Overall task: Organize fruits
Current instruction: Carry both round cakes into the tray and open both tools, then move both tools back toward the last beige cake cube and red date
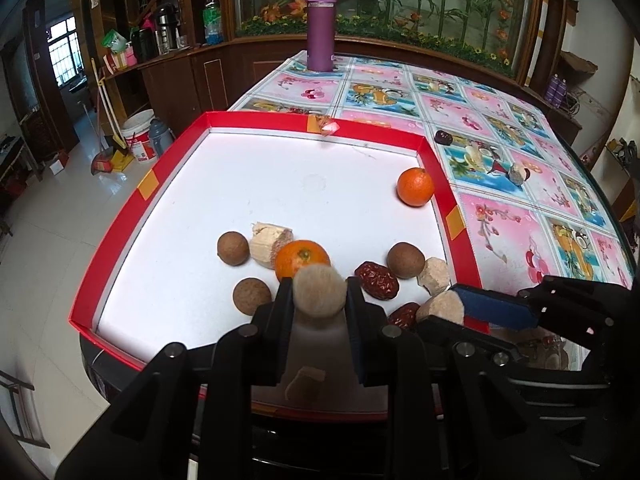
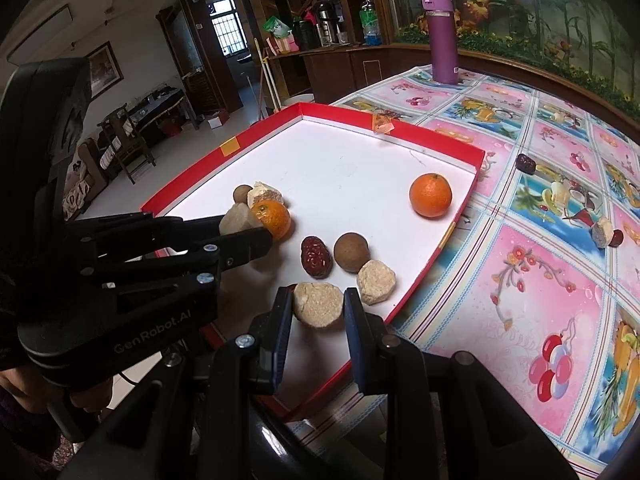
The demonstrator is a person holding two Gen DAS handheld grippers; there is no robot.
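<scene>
Both grippers — left, right — fingers clamped, side by side.

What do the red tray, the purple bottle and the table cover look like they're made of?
Red tray: probably cardboard, a box lid with thin folded red walls, a matte white floor and orange tape patches. Purple bottle: likely metal with a satin coat and a plastic flip cap, though the body could be plastic. Table cover: seemingly glossy printed vinyl, since it shows soft glare.

Red-rimmed white tray, floral pink tablecloth
</scene>
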